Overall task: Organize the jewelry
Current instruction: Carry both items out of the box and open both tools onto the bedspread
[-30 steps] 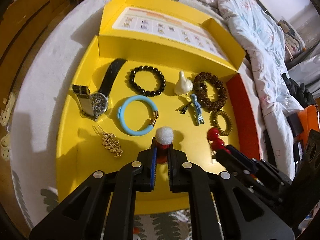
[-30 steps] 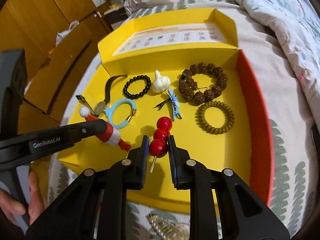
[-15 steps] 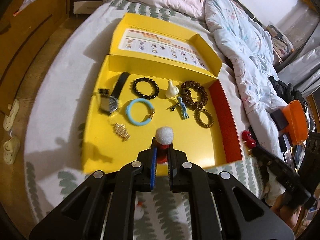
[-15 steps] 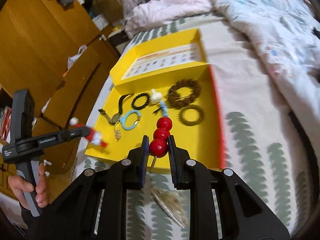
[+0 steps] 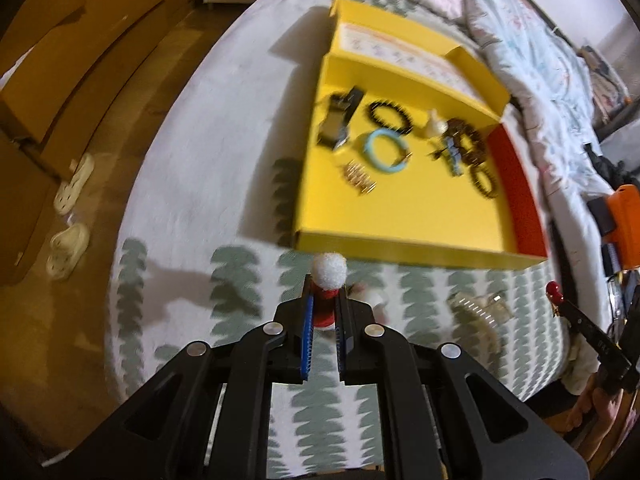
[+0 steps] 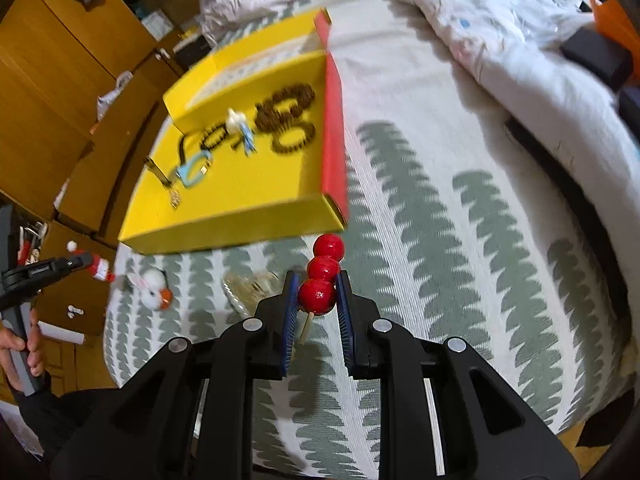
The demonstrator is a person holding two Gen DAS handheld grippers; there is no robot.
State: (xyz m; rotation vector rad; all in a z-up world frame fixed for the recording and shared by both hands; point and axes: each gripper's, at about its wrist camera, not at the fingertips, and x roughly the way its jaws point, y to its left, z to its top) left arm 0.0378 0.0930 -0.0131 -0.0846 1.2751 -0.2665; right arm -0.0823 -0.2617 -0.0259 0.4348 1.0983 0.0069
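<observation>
My left gripper (image 5: 323, 300) is shut on a red clip topped with a white pompom (image 5: 329, 271). It hangs over the patterned bedcover, just in front of the yellow tray (image 5: 400, 220). My right gripper (image 6: 317, 294) is shut on a red berry hairpin (image 6: 322, 276), near the tray's (image 6: 240, 192) red-walled corner. In the tray lie a watch (image 5: 336, 122), a black bead bracelet (image 5: 390, 117), a blue bangle (image 5: 386, 151), a gold leaf clip (image 5: 360, 178), a white clip (image 5: 436, 125), brown beads (image 5: 466, 136) and a coil hair tie (image 5: 485, 182).
A clear clip (image 6: 250, 288) and a white plush clip (image 6: 154, 290) lie on the bedcover in front of the tray. A duvet (image 5: 540, 60) is bunched to the right. Slippers (image 5: 68, 216) sit on the floor by wooden cupboards on the left.
Both grippers have pulled back from above the tray to over the bedcover in front of it, each still holding its piece. The tray now looks smaller and farther away.
</observation>
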